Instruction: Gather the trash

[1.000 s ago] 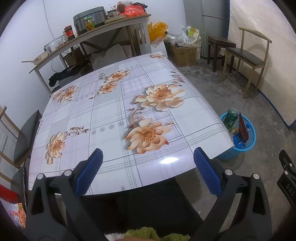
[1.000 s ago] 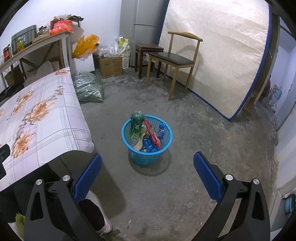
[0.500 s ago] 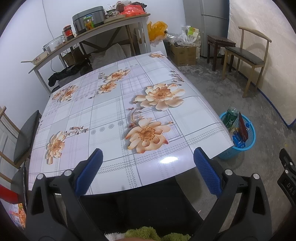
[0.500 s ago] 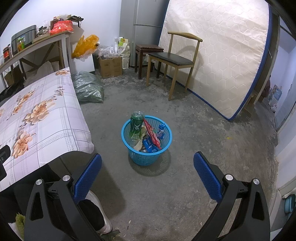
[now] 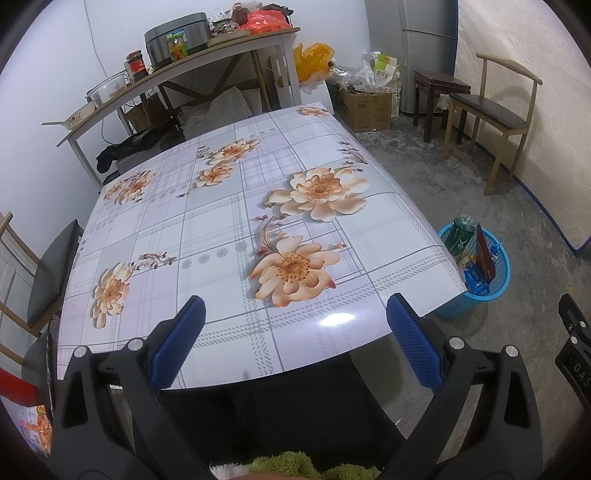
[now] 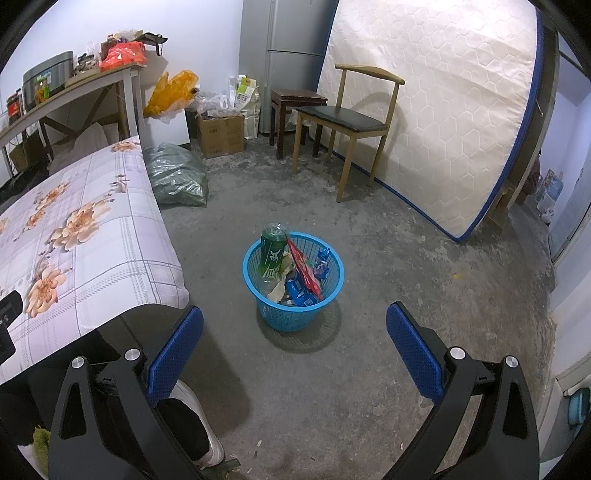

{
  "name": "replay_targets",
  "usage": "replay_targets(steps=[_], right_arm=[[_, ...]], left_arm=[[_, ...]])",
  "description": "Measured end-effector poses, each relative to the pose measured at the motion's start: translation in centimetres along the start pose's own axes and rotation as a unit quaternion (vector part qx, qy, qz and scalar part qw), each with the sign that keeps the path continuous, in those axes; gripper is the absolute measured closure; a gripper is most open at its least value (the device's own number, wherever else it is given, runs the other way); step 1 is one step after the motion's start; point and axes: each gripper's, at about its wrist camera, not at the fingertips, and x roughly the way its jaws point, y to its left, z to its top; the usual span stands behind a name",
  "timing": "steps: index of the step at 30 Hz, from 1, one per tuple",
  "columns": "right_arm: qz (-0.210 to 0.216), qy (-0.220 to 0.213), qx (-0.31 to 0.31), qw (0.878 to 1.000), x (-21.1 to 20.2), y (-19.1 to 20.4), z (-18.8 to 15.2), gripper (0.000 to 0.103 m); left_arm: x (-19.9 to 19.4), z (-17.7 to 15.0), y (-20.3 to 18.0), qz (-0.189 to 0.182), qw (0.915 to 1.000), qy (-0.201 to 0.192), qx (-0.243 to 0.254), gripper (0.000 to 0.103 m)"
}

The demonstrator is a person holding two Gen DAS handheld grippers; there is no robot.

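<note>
Left wrist view: the left gripper [image 5: 293, 332] hangs over the near edge of the surface [image 5: 221, 229], its blue pads [image 5: 177, 341] spread wide with nothing between them. The surface wears a glossy floral cloth and carries no loose items. Past its right corner a blue basket [image 5: 498, 280] stands on the concrete floor [image 5: 443, 184], partly hidden by the corner. In it are a green bottle [image 5: 460, 232], a red wrapper [image 5: 484, 251] and a blue packet [image 5: 476, 275]. A part of the right gripper [image 5: 574, 354] shows at the right edge. Behind the surface a shelf table [image 5: 192, 61] holds a cooker [image 5: 175, 35] and jars [image 5: 136, 65]. A chair [image 5: 495, 114] and a stool [image 5: 439, 86] stand at the right by a mattress [image 5: 546, 110].

Right wrist view: the right gripper [image 6: 294, 334] is held above the floor [image 6: 406, 258], released, its jaws wide apart and empty. The basket [image 6: 295, 314] sits on the floor ahead, centred between the pads, well apart from the surface [image 6: 92, 240] at the left. The bottle [image 6: 273, 247] stands upright against the basket's left wall, its top above the rim; the wrapper [image 6: 304, 267] leans across the middle, the packet [image 6: 299, 291] lies below it, and crumpled pale paper [image 6: 277, 291] is beside that. A green bag [image 6: 177, 177] lies on the floor by the far end of the surface. The chair [image 6: 351, 122], stool [image 6: 295, 101] and a box [image 6: 221, 134] stand along the back, the mattress [image 6: 443, 110] leaning on the wall at the right
</note>
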Motion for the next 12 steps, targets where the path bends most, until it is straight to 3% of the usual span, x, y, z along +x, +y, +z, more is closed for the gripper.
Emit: replay_targets(steps=[12], right_arm=[[0.000,0.000,0.000,1.000,-0.01,0.07,-0.03,0.006]], left_arm=[[0.14,-0.01,0.09,-0.005,1.0000,0.004,0.000,0.009]])
